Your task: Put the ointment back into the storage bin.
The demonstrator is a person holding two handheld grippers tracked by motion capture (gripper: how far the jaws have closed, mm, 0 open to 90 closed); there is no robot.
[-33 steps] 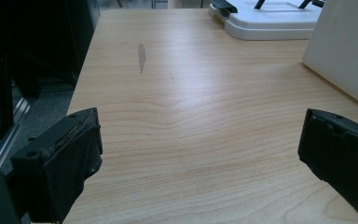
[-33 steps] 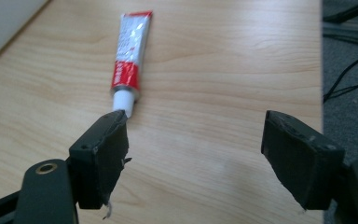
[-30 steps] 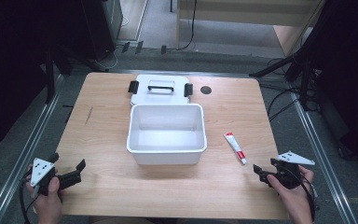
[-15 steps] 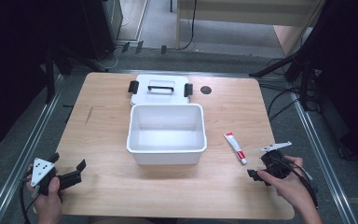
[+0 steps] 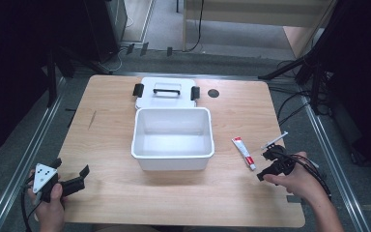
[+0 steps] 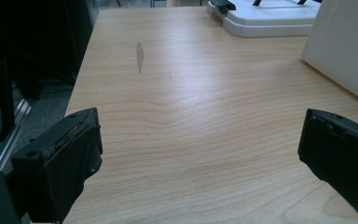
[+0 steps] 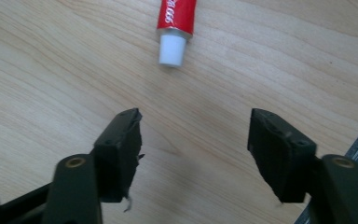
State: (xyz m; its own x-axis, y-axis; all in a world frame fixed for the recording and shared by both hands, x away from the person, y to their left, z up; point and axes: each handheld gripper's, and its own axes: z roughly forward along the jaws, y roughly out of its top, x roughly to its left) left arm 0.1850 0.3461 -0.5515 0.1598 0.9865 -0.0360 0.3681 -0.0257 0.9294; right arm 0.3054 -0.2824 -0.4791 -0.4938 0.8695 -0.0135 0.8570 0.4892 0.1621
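One tube (image 5: 243,152) of paste, red w/ white cap, lies lower right of the high view on the table (image 5: 125,193), just beside the white bin (image 5: 173,140). Right gripper (image 5: 264,164) hovers near its cap end; jaws have just been closing, now approx half open, nothing btwn them. Step looks like the approach. Next: line up over the tube, close on it. Left gripper (image 5: 79,176) sits wide open & empty, lower left. Lid (image 5: 166,92) lies behind the bin; nothing blocks the path.

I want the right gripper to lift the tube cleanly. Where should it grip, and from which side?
Probably the tube at its red body, not the white cap. It lies flat on the table, cap toward the right gripper, whose jaws have just been closing with nothing between them. Come from above, jaws across its width.
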